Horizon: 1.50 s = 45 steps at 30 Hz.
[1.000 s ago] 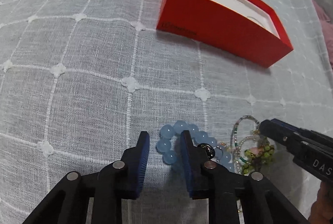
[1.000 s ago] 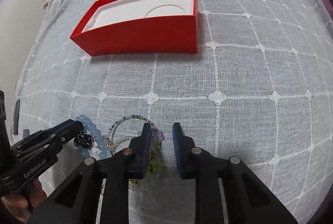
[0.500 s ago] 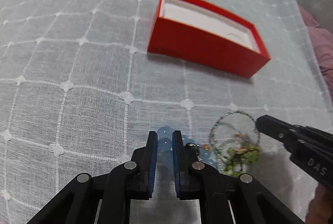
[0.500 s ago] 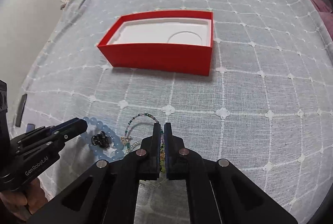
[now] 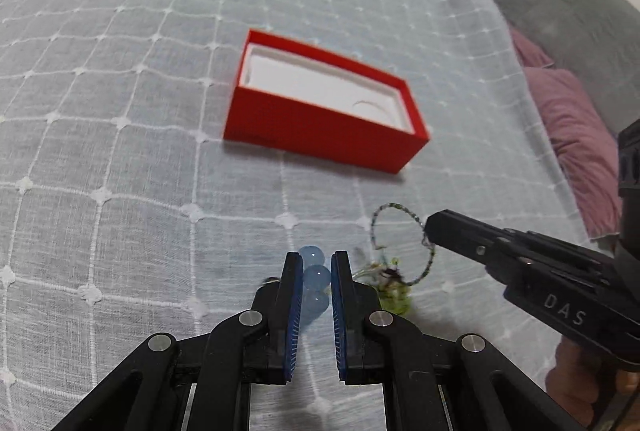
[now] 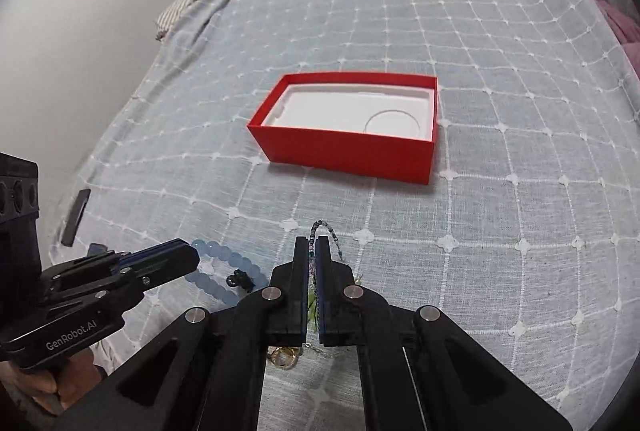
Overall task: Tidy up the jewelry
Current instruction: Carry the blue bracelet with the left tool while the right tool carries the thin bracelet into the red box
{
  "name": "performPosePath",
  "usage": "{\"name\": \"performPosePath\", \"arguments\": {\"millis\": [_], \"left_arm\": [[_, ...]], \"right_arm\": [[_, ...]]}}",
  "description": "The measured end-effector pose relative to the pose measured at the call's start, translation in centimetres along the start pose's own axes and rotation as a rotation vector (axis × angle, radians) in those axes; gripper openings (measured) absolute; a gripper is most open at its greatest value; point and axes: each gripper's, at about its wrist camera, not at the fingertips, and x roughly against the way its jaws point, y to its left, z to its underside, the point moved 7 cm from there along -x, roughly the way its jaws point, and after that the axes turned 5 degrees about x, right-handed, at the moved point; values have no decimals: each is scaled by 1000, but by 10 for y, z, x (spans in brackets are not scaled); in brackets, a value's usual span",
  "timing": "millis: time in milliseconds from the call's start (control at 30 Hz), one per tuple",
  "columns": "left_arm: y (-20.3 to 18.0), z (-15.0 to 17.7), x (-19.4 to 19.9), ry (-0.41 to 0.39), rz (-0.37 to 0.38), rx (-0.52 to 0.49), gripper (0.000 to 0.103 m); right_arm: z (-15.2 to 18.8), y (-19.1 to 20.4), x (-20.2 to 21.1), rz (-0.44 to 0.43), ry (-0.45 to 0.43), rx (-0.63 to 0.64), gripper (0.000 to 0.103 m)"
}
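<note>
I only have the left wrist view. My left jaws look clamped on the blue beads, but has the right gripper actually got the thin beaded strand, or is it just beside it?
Observer: In the right wrist view the right gripper is shut on the thin beaded strand, which loops out above its tips.
Operator: Is the whole blue bead bracelet off the cover?
Observer: I cannot tell; the blue bead bracelet trails from the left gripper across the bed cover.
Operator: Anything in the box?
Observer: The red box shows only its white insert, with a round recess at the right end.
</note>
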Motion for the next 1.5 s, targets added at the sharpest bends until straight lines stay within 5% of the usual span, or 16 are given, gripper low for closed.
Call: {"name": "performPosePath", "arguments": {"millis": [267, 333, 400, 767, 833, 967, 1200, 1300, 1433, 1500], "left_arm": [[-11, -6, 14, -40, 67, -19, 9], [-13, -9, 19, -57, 74, -27, 9], [-14, -10, 20, -61, 82, -27, 9], [-20, -19, 25, -95, 91, -52, 9], [-18, -20, 25, -91, 94, -45, 9], [-20, -25, 22, -91, 97, -43, 9], [-16, -27, 21, -91, 92, -45, 9], [-17, -29, 20, -95, 89, -45, 9], [-13, -30, 24, -104, 84, -51, 9], [-12, -33, 23, -101, 91, -42, 9]], "right_arm": [[-10, 6, 23, -90, -85, 0, 3], [-12, 0, 21, -18, -80, 2, 3], [-10, 2, 26, -84, -80, -29, 3], [-14, 18, 51, -39, -147, 77, 3], [-17, 31, 74, -46, -240, 137, 3], [-10, 15, 44, 32, -129, 88, 3], [-19, 35, 78, -36, -283, 195, 2], [1, -1, 13, 72, -20, 68, 2], [-15, 36, 65, -9, -204, 183, 2], [-20, 35, 63, -18, -192, 161, 2]]}}
